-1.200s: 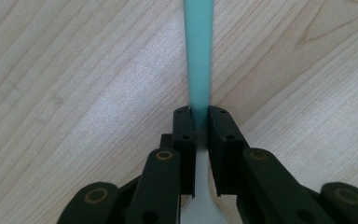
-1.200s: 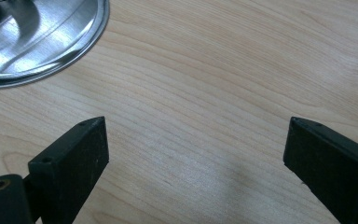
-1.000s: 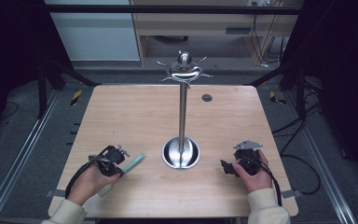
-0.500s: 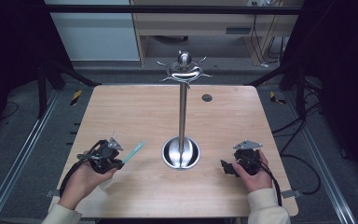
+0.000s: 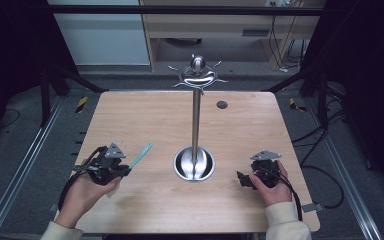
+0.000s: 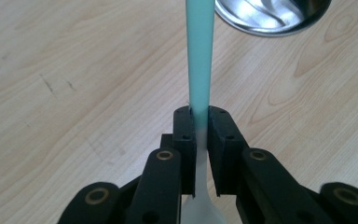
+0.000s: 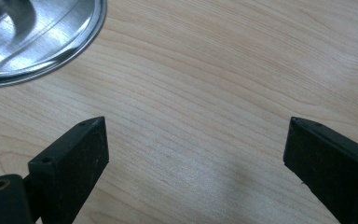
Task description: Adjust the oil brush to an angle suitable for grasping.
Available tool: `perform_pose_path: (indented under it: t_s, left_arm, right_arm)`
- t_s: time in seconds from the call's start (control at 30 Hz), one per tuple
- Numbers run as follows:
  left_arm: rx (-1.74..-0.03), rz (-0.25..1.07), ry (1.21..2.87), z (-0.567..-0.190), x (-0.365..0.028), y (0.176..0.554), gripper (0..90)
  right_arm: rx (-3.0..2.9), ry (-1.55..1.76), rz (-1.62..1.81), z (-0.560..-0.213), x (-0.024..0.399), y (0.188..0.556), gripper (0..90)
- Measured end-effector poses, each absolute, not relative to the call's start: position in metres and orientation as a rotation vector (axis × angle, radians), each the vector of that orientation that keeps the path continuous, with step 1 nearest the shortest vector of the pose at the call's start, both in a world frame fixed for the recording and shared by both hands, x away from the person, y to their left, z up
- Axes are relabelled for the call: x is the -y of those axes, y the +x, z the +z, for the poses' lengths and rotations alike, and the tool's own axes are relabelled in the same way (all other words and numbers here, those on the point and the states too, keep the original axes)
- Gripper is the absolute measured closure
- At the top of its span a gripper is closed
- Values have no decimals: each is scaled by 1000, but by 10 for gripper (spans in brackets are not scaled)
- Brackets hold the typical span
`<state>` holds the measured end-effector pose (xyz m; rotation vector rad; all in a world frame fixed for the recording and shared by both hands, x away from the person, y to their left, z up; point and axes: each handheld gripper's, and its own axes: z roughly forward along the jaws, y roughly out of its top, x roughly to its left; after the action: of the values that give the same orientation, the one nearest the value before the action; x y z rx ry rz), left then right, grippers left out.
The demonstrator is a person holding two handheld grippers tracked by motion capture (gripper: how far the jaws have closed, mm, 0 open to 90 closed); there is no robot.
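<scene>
My left gripper [image 5: 125, 169] is at the table's front left, shut on a thin teal utensil [image 5: 141, 155] that sticks out toward the stand. In the left gripper view the pads [image 6: 184, 128] clamp the utensil [image 6: 199, 56] where teal fades to white; the white end widens below the jaws. A metal stand with a round dish base [image 5: 194, 164], a tall pole [image 5: 196, 120] and a hooked ring on top [image 5: 196, 76] rises from the table's middle. To the right of the base my right gripper [image 5: 241, 180] is open, nothing between its jaws [image 7: 196, 144].
The wooden table [image 5: 145, 115] has a small dark round hole [image 5: 222, 105] near its far edge. The stand's shiny base shows at the top of both gripper views [image 6: 270, 16] [image 7: 32, 37]. Black frame rails run along both sides of the table.
My left gripper has risen and drifted slightly left with the teal utensil still clamped. The right gripper has stayed put.
</scene>
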<state>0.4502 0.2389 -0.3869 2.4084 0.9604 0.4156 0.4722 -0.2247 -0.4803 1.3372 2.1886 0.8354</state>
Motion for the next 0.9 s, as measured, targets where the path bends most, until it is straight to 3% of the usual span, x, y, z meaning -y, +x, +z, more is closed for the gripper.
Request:
perform_pose_path:
  t_s: [0.9]
  left_arm:
    - [-893, 511, 2260, -349, -241, 436, 818]
  right_arm:
    - [-2188, 1337, 833, -480, 225, 472, 72]
